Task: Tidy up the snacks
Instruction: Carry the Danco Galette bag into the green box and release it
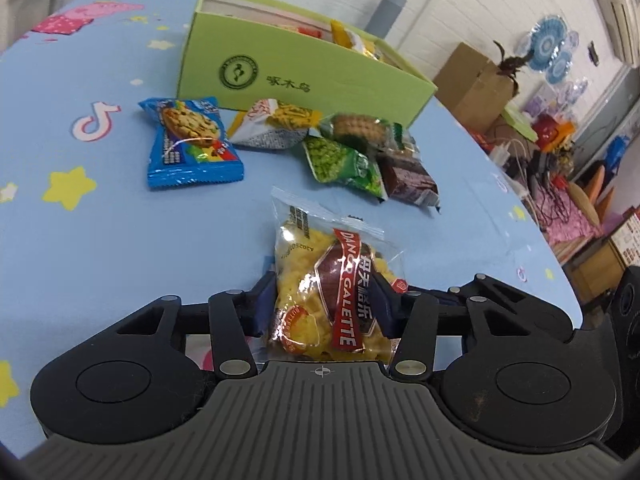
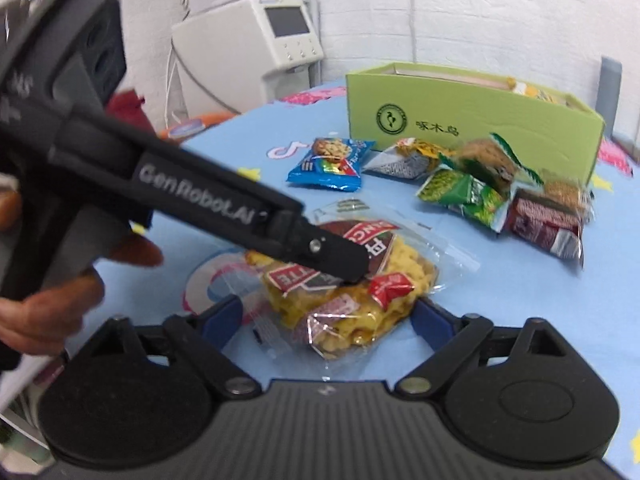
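Fingers [image 1: 266, 300] of the left gripper [image 1: 326, 304] are pressing in on both sides of a clear packet of yellow galette snacks [image 1: 328, 280], narrowed to the packet's width and gripping it; the packet's near end is hiding behind the gripper body. In the right wrist view the same packet [image 2: 352, 304] is lying between the right gripper's [image 2: 326, 320] blue fingers [image 2: 430, 320], which are standing wide apart; whether they are touching the wrapper is hard to tell, since the crinkled film is covering their tips. The left gripper [image 2: 344, 258] is crossing that view from the upper left, blurred, and a hand [image 2: 48, 304] holding it is cut off at the left edge.

Beyond the fingers the blue tablecloth [image 1: 100, 220] is lying bare to the left, giving open room there. Farther ahead a blue cookie packet [image 1: 190, 142] is sitting apart, and a cluster is crowding together to its right: a white and yellow packet [image 1: 276, 124], a green pea packet [image 1: 344, 164], a biscuit packet [image 1: 360, 128] and a dark brown packet [image 1: 412, 182]. Behind them a green box [image 1: 304, 76] is standing open, with snacks inside only partly showing above its wall. The table edge is curving away close on the right.
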A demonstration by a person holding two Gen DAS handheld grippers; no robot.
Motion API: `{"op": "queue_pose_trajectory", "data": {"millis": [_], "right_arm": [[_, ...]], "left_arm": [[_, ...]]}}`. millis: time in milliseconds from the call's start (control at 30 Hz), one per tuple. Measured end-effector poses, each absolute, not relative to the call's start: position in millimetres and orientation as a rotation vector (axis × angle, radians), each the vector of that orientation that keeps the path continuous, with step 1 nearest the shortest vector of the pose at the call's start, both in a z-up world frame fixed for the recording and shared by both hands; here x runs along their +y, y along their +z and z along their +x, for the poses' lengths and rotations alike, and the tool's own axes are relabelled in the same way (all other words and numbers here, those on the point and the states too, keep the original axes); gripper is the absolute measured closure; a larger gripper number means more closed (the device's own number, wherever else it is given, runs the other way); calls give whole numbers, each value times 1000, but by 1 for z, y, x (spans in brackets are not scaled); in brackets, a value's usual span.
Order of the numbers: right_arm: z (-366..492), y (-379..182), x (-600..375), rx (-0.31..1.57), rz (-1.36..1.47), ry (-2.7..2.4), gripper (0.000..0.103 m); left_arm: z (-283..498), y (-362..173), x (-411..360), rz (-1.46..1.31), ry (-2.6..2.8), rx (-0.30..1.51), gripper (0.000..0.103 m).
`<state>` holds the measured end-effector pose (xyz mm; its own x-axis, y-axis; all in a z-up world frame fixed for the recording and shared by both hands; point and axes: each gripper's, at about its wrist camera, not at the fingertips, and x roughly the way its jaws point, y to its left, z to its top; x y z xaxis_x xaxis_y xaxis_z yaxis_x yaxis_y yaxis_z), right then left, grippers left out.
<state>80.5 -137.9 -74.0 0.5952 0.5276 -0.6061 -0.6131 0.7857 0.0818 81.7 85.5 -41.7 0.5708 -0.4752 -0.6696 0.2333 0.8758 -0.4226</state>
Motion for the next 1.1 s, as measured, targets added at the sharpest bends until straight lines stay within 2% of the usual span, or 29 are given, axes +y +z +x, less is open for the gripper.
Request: {"op": "queue_pose_trajectory", "data": {"millis": [67, 267, 400, 533, 767, 933, 1000, 1067, 1100], "right_arm": [[85, -69, -141, 643, -124, 664, 18], [105, -24, -144, 521, -119, 661, 18], [151, 8, -133, 441, -155, 668, 17], [218, 32, -115, 420, -182, 687, 17], [330, 18, -91, 564, -164, 709, 17], [358, -11, -85, 637, -174, 720, 14], [356, -16, -83, 625, -185, 728, 12], [356, -16, -83, 624, -180, 733, 10], [355, -16, -82, 626, -187, 728, 11]], "left_arm": [[82, -32, 93, -347, -423, 850, 79], [107, 16, 103, -398, -427, 731, 77], [159, 52, 108, -376, -407, 648, 75], [226, 70, 115, -360, -367, 631, 68], [336, 35, 120, -352, -302, 736, 67], [353, 10, 109, -280, -282, 767, 66], [347, 8, 104, -243, -294, 749, 60], [343, 9, 98, -221, -321, 744, 39], [341, 11, 95, -206, -315, 738, 37]]}}
